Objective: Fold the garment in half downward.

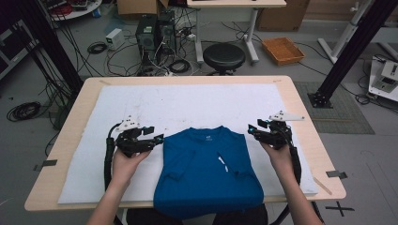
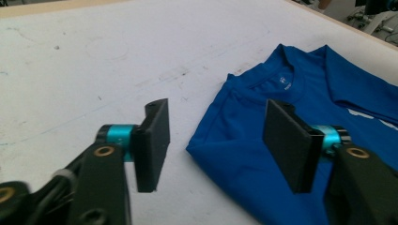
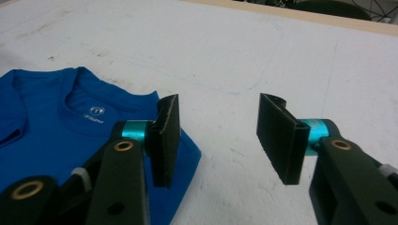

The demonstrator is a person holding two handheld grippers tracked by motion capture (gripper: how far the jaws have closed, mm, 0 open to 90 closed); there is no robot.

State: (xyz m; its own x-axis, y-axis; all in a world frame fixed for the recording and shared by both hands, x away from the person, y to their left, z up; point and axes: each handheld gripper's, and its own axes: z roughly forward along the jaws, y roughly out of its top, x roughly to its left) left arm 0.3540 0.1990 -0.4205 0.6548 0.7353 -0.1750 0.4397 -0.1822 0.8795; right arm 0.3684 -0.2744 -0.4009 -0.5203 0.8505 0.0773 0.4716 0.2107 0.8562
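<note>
I stand at a pale wooden table [image 1: 70, 140] covered by a white mat [image 1: 187, 101], holding a two-jaw gripper in each hand. A blue T-shirt [image 1: 206, 168] lies flat on the mat right in front of me, collar pointing away, sleeves folded in over the body, its hem hanging over the near table edge. My left gripper [image 1: 157, 139] hovers just beside the shirt's left shoulder; in the left gripper view [image 2: 216, 140] its jaws stand apart, one over bare mat and one over the shoulder fabric, clamping nothing. My right gripper [image 1: 252, 130] hovers just beside the right shoulder; in the right gripper view [image 3: 218, 140] its jaws also stand apart, with bare mat between them and the shirt's corner [image 3: 185, 150] under the left jaw, and nothing is gripped. Nothing lies on the mat between the grippers and the shirt. Beyond the far table edge stand a round black stool [image 1: 224, 56], computer towers [image 1: 155, 30] amid tangled floor cables, and an orange tray [image 1: 283, 50].
</note>
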